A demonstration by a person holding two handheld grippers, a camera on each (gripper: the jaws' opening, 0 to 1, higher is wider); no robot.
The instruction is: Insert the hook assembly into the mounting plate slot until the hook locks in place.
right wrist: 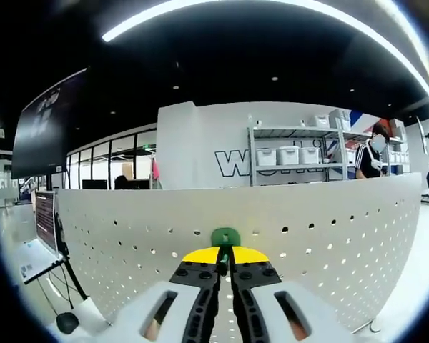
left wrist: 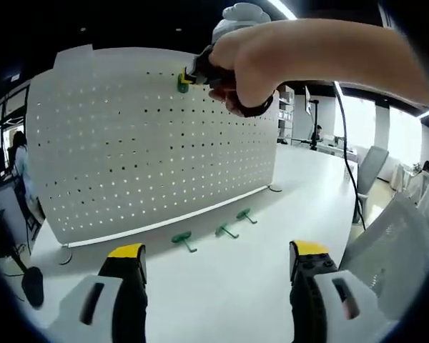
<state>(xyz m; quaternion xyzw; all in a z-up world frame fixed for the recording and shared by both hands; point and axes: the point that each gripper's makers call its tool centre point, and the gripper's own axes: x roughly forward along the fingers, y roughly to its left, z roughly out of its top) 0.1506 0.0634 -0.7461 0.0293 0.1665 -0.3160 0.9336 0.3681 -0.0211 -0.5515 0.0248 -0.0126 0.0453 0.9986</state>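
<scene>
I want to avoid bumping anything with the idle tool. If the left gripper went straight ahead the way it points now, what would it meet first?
Probably the white table top, then the three green hooks lying before the pegboard. Its jaws stand open around nothing; depth is hard to judge.

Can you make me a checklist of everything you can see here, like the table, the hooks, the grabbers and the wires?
Surface: white table, mostly bare.
Job's things: white pegboard stands upright on the table; one green hook is held against the board near its top edge; three spare hooks lie on the table in front of the board.
Clutter: nothing seen.
Grippers: right gripper shut on the green hook; left gripper open, holding nothing.
Cables: a black cable runs down at the right.
Surroundings: shelves with white boxes, a chair.
</scene>
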